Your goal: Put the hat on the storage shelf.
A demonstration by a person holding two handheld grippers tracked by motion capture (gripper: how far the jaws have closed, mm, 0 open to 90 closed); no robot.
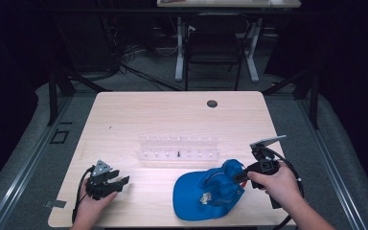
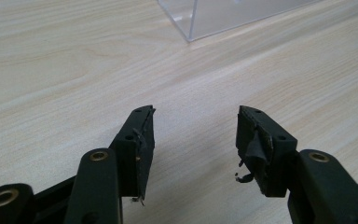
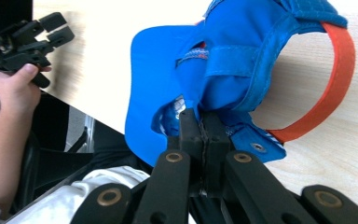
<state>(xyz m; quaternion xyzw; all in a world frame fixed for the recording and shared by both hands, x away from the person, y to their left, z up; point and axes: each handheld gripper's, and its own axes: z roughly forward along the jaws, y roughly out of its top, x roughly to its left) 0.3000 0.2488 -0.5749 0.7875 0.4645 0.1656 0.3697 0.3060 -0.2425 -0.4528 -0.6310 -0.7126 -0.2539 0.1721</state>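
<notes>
Blue cap (image 1: pixel 206 191) lay near the table's (image 1: pixel 172 115) front edge, its back rim clamped in the right gripper (image 3: pixel 200 126). Left gripper (image 2: pixel 193 135) rested apart, empty. Lifting slowly should have kept the thin fabric from slipping

The left claw (image 1: pixel 120 181) is resting low near the worktop's front left corner, held in the left hand (image 1: pixel 93 201), its jaws standing apart with nothing between them. The right claw (image 1: pixel 240 176) is sitting near the front right corner, gripped by the right hand (image 1: pixel 274 184), its jaws pressing together on blue fabric.
</notes>
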